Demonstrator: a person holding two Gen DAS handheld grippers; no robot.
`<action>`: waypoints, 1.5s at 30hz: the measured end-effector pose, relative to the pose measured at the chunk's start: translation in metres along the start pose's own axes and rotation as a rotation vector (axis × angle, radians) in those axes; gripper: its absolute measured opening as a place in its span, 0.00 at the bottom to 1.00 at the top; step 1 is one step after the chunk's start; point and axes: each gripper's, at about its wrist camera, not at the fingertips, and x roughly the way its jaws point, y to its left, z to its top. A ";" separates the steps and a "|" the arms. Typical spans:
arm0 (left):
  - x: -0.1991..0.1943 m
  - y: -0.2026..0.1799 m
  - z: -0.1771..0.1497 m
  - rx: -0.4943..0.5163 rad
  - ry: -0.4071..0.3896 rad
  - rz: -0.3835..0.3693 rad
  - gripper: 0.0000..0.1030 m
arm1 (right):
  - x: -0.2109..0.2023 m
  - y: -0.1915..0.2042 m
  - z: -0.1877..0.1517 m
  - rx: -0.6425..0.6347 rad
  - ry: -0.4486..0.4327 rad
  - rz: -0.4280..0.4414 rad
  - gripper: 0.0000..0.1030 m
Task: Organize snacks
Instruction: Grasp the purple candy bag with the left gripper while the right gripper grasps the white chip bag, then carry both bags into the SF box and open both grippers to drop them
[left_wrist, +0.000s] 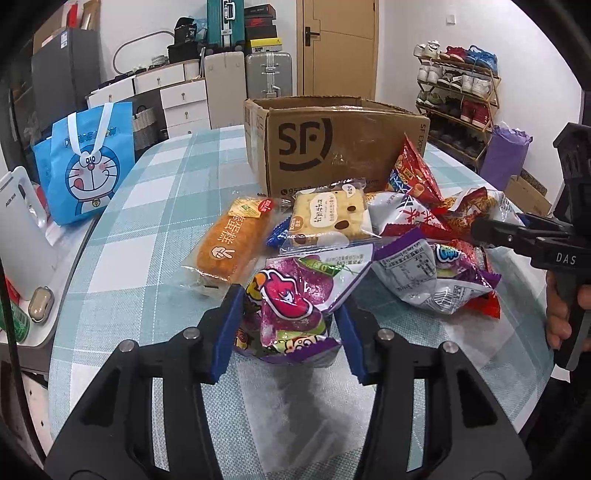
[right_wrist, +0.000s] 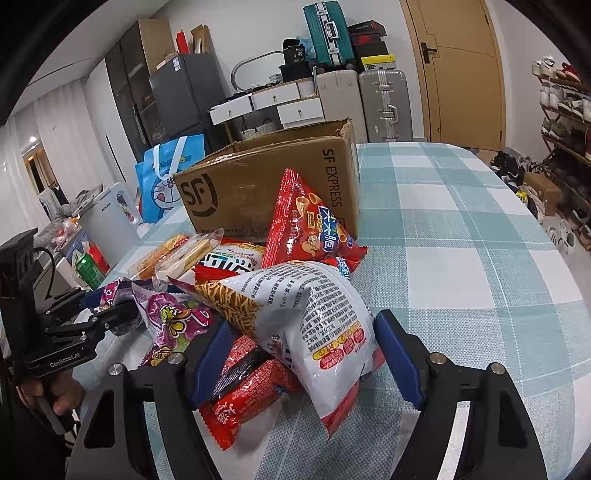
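A heap of snack packs lies on the checked tablecloth (left_wrist: 140, 258) in front of an open SF cardboard box (left_wrist: 332, 147). My left gripper (left_wrist: 290, 332) is shut on a purple snack bag (left_wrist: 291, 295), its blue pads pressing both sides of the crumpled bag. In the right wrist view, my right gripper (right_wrist: 303, 358) stands open around a white noodle-snack bag (right_wrist: 317, 325). A red packet (right_wrist: 251, 387) lies by its left pad. The left gripper (right_wrist: 107, 310) shows at the left there, on the purple bag (right_wrist: 173, 317). A red crisp bag (right_wrist: 306, 221) leans on the box (right_wrist: 266, 184).
A cake pack (left_wrist: 229, 243) and a biscuit pack (left_wrist: 328, 218) lie left of the heap. A blue cartoon tote (left_wrist: 88, 166) stands beyond the table's left edge. A shoe rack (left_wrist: 458, 96), suitcases and drawers line the far wall. A hand (left_wrist: 561, 317) holds the right gripper's handle.
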 end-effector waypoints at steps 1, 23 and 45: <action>-0.001 0.001 0.000 -0.003 -0.003 -0.002 0.45 | -0.001 0.000 0.000 0.000 -0.006 0.001 0.72; -0.020 0.008 0.000 -0.063 -0.065 -0.021 0.45 | -0.032 -0.006 -0.003 0.053 -0.139 0.099 0.55; -0.040 -0.006 0.045 -0.058 -0.162 -0.021 0.45 | -0.059 0.005 0.026 0.046 -0.247 0.155 0.55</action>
